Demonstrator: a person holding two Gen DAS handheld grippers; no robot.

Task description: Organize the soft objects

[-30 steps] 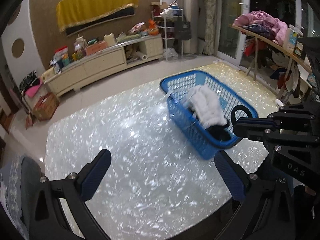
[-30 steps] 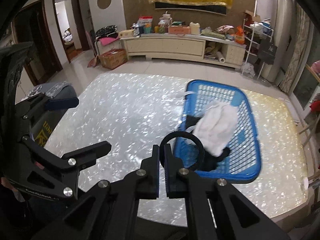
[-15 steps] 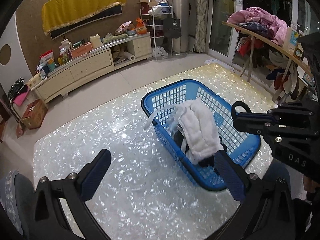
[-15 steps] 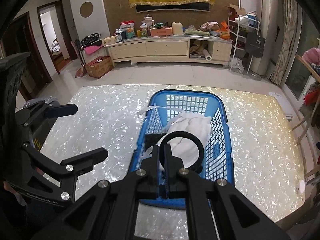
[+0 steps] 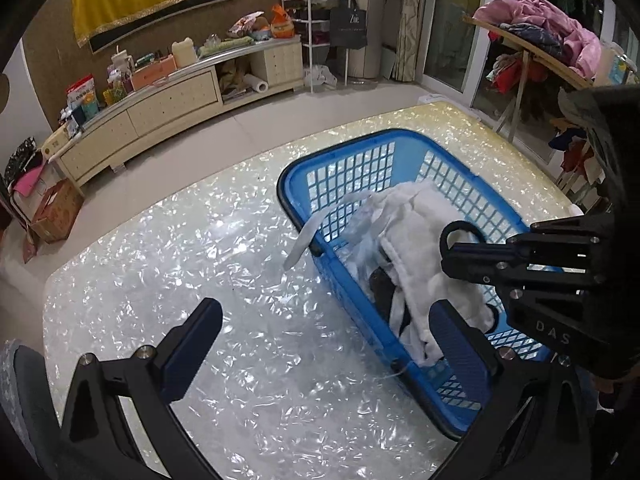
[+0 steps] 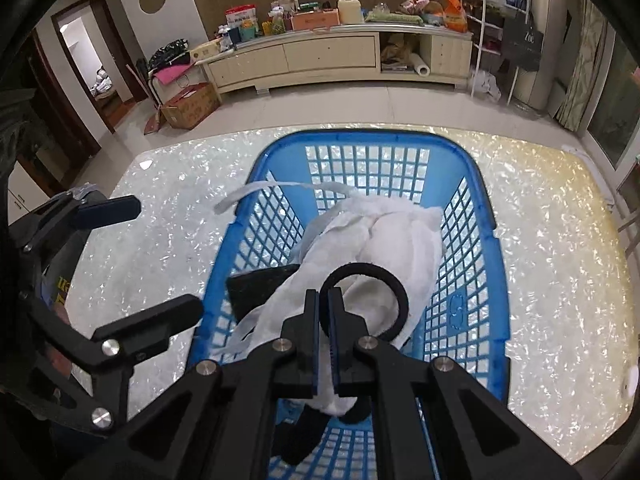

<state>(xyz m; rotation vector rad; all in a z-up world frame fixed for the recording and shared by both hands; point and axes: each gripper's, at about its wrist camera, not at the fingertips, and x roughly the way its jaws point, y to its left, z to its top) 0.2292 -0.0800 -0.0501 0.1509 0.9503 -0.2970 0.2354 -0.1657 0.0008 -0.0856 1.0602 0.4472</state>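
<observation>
Looking through the left wrist view, we find our left gripper [image 5: 326,344] with its fingers spread wide and nothing between them, hovering over the shimmering tabletop [image 5: 168,248] just beside the blue basket [image 5: 352,152]. The basket lies toward that view's right side, its long axis running from the near right corner away toward the upper middle. A white fabric piece [image 5: 416,240] is heaped inside, one strip hanging out over the rim. Our right gripper [image 5: 460,246] reaches in from the right above the heap, and the letters "DAS" can be read on its body.

Turning to the right wrist view, we see the right gripper [image 6: 324,304] with its fingers pressed together on a black ring [image 6: 364,300], likely a soft hair band. The ring hangs directly over the white fabric piece [image 6: 384,240], inside the basket's [image 6: 484,208] outline, with a dark item [image 6: 260,288] just to its left. We judge this hand is the better placed for a drop, since the basket sits straight below it. A black bag far back shows pale writing, too small to be sure of.
</observation>
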